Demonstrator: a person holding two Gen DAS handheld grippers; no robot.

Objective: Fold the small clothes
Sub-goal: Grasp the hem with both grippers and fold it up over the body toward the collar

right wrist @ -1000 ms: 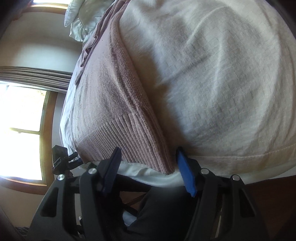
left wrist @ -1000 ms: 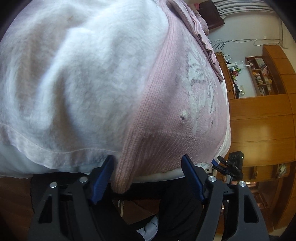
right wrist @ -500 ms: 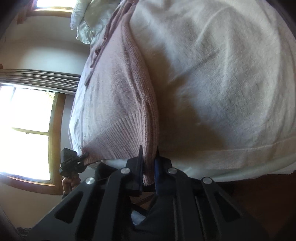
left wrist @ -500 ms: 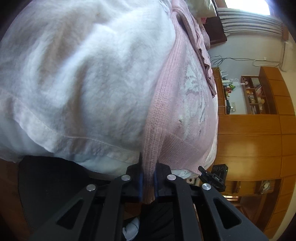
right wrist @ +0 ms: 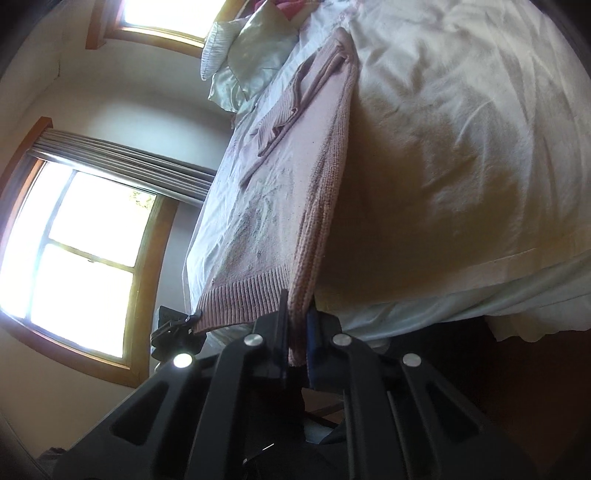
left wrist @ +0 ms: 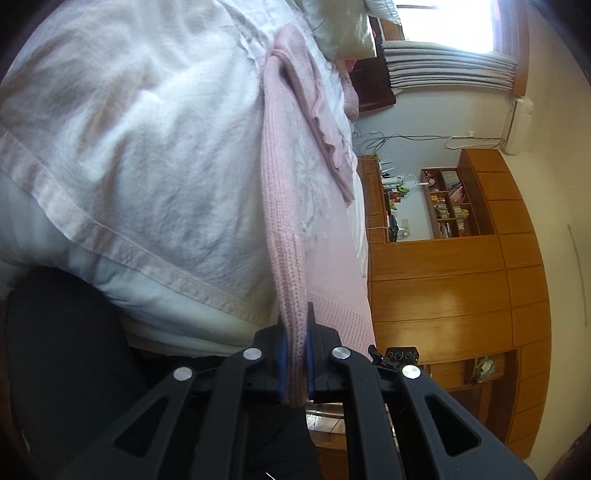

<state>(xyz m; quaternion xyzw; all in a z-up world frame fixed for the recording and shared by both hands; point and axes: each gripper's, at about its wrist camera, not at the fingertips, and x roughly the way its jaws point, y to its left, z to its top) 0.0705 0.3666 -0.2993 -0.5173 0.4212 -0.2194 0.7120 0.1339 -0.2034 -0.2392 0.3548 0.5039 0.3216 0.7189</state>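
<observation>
In the left wrist view, the left hand-held gripper (left wrist: 294, 354) has its 2 blue-padded fingers (left wrist: 282, 363) pressed together on the ribbed bottom corner of a pink knitted sweater (left wrist: 284, 229); the corner hangs a little below the pads. The sweater is on the bed (left wrist: 140, 147), which has a white cover with a stitched hem; from the pinched corner the side edge of the sweater runs up and away across the cover, and this edge is raised off the cover near the gripper. Farther along the sweater a sleeve lies folded over its body; beyond that end of the sweater there is a pale pillow (left wrist: 343, 33). To the side of the sweater away from the cover stands a wooden cabinet (left wrist: 443, 288) with open shelves, and a small part of the other gripper shows at the bottom hem of the sweater.

In the right wrist view, the right hand-held gripper (right wrist: 296, 343) also has its 2 fingers closed, pinching the other bottom corner of the pink knitted sweater (right wrist: 295, 177); the ribbed hem goes from this corner towards a window (right wrist: 74, 240), and at its far end the tip of the left gripper touches it. The white bed (right wrist: 461, 147) cover is on the other side of the sweater; pillows (right wrist: 251, 55) lie past the far end of the sweater.
</observation>
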